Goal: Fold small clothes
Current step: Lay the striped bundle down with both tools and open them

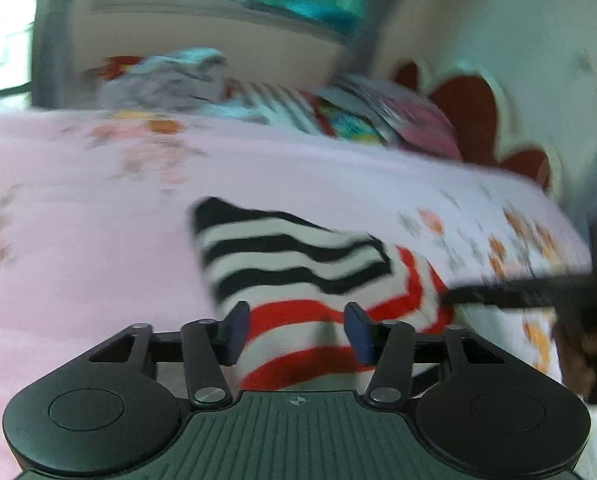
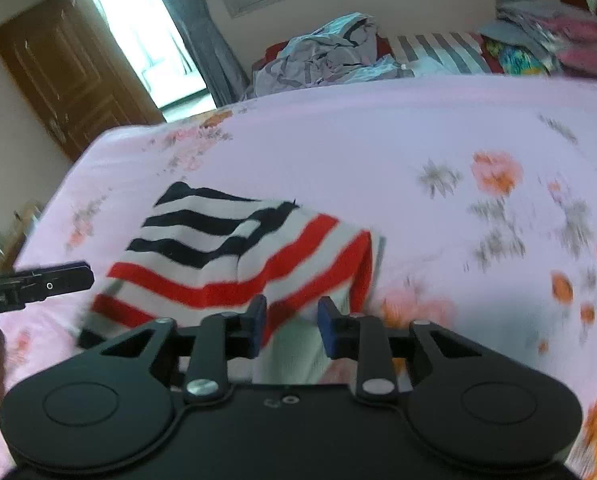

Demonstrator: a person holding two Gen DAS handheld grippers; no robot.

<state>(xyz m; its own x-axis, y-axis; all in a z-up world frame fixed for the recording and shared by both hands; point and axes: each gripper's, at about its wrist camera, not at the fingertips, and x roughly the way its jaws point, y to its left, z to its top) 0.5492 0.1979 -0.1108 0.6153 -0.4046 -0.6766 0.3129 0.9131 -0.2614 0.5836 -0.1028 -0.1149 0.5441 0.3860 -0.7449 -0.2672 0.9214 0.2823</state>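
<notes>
Meanwhile, on a bed spread with a pink floral sheet (image 2: 358,140), a small striped garment (image 2: 234,256) lies partly doubled over, its black-and-white half folded back across the red-and-white half, near the front edge of the mattress. Both handheld grippers hover low over the near hem, angled down at the cloth, apparently so that each can take one corner of the same edge and carry it across in a fold.

The left gripper (image 1: 296,330) has its jaws parted about halfway, red-striped fabric lying between the blue pads (image 1: 356,332) without being visibly pinched. The right gripper (image 2: 292,328) stands narrower, its pads (image 2: 326,330) set over the pale inside of the hem; blur makes it hard to say whether they touch the cloth, but a clear gap shows and nothing looks gripped. In the left wrist view the right tool's dark finger reaches to the garment's right edge.

At the far side of the bed a heap of unfolded clothes (image 2: 326,56) and a stack of bright fabrics (image 2: 546,44) wait well apart from the work, probably kept there so the folding space is free.
</notes>
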